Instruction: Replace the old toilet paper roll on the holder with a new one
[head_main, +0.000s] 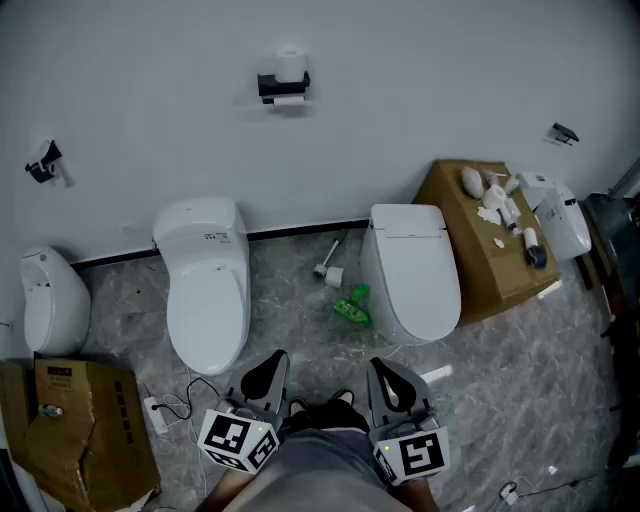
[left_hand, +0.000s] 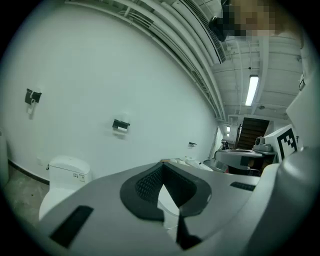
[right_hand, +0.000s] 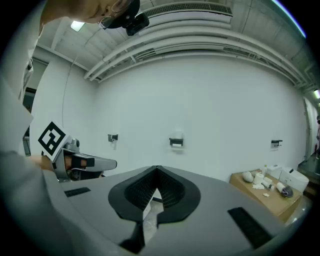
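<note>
High on the white wall is a black paper holder (head_main: 282, 88), with a white roll (head_main: 291, 62) standing on top of it and paper showing underneath. It looks small and far off in the left gripper view, where the holder (left_hand: 120, 125) is left of centre, and in the right gripper view, where the holder (right_hand: 175, 142) is near the middle. My left gripper (head_main: 270, 366) and right gripper (head_main: 386, 368) are held low, close to the person's body. Both are shut with nothing between the jaws, as seen at the left gripper (left_hand: 161, 166) and the right gripper (right_hand: 156, 170).
Two white toilets (head_main: 205, 285) (head_main: 412, 268) stand against the wall, with a third fixture (head_main: 50, 300) at far left. A cardboard box (head_main: 470, 262) at right carries several white items. A brush (head_main: 330, 270) and a green object (head_main: 352, 308) lie on the floor. A second box (head_main: 80, 430) sits at lower left.
</note>
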